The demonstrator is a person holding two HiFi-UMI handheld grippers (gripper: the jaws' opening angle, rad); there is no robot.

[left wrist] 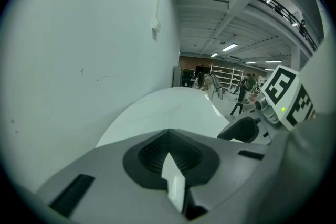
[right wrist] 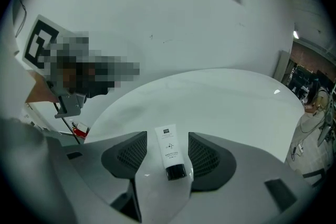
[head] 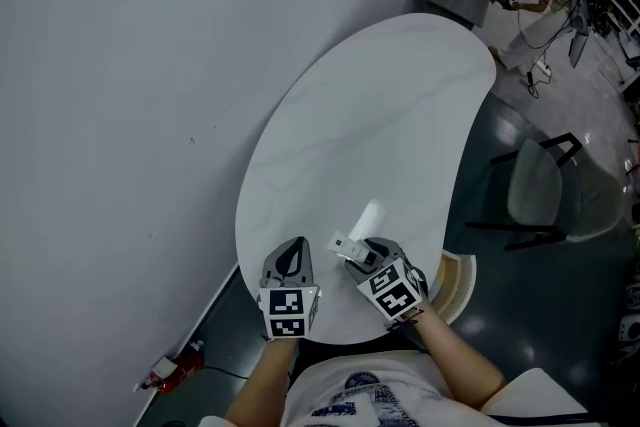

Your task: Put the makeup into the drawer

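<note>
A white makeup tube (head: 349,244) with a black cap lies on the white oval table (head: 380,115), close to the near edge. My right gripper (head: 362,253) points down at it, open. In the right gripper view the tube (right wrist: 170,151) lies between the two pads with a gap on each side, cap towards the camera. My left gripper (head: 291,253) hovers just left of it over the table edge, jaws together with nothing in them; in its own view the pads (left wrist: 152,155) meet at the tips. No drawer shows in any view.
A grey wall runs along the table's left side. A grey chair (head: 540,190) stands to the right, and a round wooden rim (head: 458,283) shows beside the near right edge of the table. A red object (head: 168,373) lies on the floor at the lower left.
</note>
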